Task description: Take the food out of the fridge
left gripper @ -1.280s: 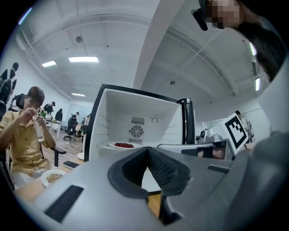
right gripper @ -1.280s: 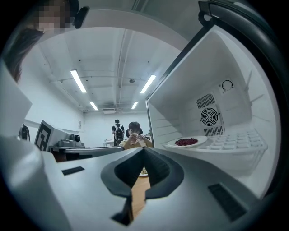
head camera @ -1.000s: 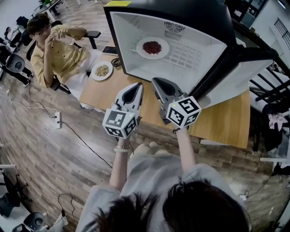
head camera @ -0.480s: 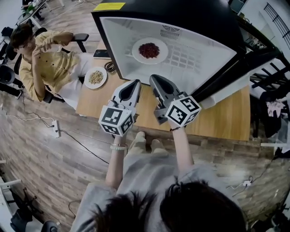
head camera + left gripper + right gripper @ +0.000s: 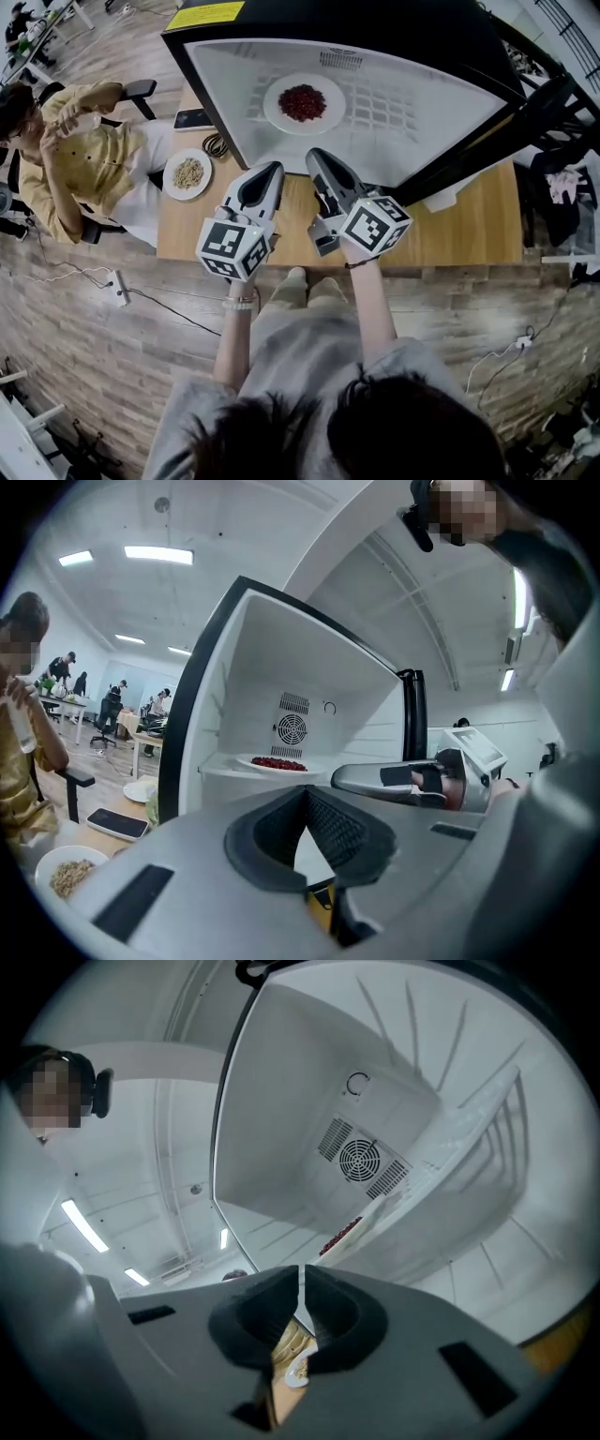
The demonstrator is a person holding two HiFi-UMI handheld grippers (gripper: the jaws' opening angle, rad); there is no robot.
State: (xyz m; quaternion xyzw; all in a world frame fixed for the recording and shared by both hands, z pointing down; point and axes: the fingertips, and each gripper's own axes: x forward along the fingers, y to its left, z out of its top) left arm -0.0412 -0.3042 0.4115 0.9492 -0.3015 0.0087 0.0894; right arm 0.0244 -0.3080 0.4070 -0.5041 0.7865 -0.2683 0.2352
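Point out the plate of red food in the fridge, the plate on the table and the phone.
plate of red food (image 5: 272,105): head view, its left rim.
plate on the table (image 5: 169,178): head view, its left rim.
phone (image 5: 192,119): head view, its dark screen.

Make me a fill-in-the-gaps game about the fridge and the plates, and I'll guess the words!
1. The plate inside the fridge holds food that is ____ in colour.
2. The other plate is outside the fridge, on the wooden ____.
3. The left hand-held gripper and the right hand-held gripper both have their jaws ____, with nothing held.

Missing words: red; table; shut.
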